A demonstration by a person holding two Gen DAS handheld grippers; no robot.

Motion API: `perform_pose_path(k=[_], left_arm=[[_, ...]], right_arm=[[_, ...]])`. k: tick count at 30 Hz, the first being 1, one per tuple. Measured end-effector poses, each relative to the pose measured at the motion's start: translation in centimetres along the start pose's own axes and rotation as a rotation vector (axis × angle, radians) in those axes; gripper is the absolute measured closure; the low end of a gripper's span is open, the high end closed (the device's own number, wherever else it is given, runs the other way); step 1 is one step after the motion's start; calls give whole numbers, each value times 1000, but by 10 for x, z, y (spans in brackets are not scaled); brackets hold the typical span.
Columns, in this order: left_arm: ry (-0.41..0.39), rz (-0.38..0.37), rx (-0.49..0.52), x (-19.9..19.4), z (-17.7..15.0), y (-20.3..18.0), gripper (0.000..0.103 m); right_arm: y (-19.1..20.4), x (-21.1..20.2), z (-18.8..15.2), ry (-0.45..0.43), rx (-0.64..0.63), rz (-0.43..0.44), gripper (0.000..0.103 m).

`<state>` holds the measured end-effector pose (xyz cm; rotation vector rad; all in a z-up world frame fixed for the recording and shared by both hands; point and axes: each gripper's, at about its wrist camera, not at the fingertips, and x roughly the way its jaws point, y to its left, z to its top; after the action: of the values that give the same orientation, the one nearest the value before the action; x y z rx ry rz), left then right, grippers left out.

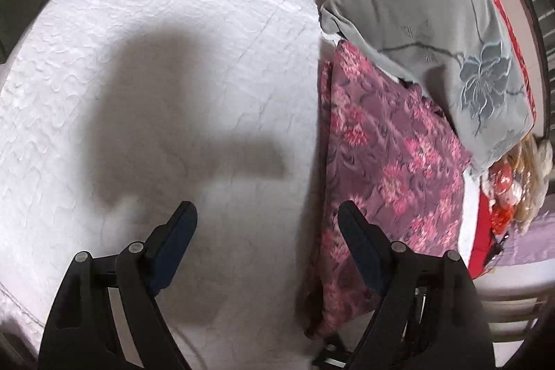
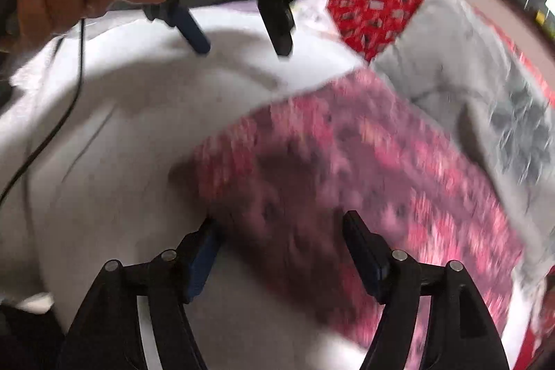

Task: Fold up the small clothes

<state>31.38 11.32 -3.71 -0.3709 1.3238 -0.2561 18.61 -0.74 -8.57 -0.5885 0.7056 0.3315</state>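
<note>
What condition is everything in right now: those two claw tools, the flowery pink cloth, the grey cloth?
Left gripper: open, empty, above the white bedcover.
Right gripper: open, gripping nothing.
Pink floral garment: folded, lying flat.
Grey flowered cloth: lying overlapping the pink garment's far edge.

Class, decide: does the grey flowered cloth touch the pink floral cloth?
Touching. In the left wrist view the grey flowered cloth lies overlapping the upper edge of the pink floral cloth.

The white bed cover [image 1: 156, 75] lies bare across the left and centre of the frame; the pink floral cloth [image 1: 381, 162] and grey pillow [image 1: 433, 23] fill the right.
</note>
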Motion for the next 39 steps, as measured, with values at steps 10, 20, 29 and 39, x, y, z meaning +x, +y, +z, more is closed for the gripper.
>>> perform_pose_path(k=[10, 20, 29, 39], left_arm=[[124, -278, -78, 24, 37, -20, 19], [153, -226, 45, 58, 51, -103, 52], [52, -201, 176, 25, 35, -180, 85], [20, -241, 295, 29, 8, -290, 86]], right_arm=[[-42, -33, 4, -138, 176, 3, 95], [-69, -57, -3, -211, 279, 61, 96], [-135, -92, -46, -264, 562, 113, 96], [-215, -136, -119, -315, 893, 130, 96]])
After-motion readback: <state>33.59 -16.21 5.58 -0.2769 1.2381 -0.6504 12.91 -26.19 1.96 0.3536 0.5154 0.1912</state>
